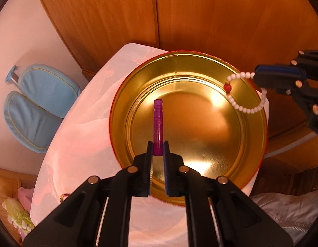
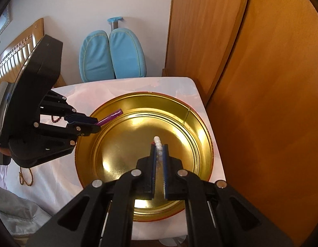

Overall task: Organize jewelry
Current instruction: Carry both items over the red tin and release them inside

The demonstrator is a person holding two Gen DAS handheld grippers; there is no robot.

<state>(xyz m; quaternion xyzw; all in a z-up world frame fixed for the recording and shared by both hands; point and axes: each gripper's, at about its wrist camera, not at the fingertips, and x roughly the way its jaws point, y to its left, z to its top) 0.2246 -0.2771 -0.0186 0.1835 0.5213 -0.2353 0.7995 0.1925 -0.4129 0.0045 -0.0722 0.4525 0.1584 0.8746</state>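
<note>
A round gold tin (image 1: pixel 251 140) (image 2: pixel 202 150) sits on a small white table (image 1: pixel 80 135) (image 2: pixel 62 187). My left gripper (image 1: pixel 158 146) (image 2: pixel 96 124) is shut on a purple tube-shaped piece (image 1: pixel 158 121) (image 2: pixel 111 117) and holds it above the tin's left side. My right gripper (image 2: pixel 159 150) (image 1: pixel 256 76) is shut on a white bead bracelet (image 1: pixel 244 94) (image 2: pixel 158 142) with a red bead (image 1: pixel 227 87). The bracelet hangs over the tin's right rim.
A dark red bead chain (image 2: pixel 25 177) lies on the table left of the tin, partly under the left gripper. A blue chair (image 1: pixel 35 107) (image 2: pixel 111 55) stands beyond the table. Wooden wardrobe doors (image 1: pixel 179 12) (image 2: pixel 261 82) rise close behind and right.
</note>
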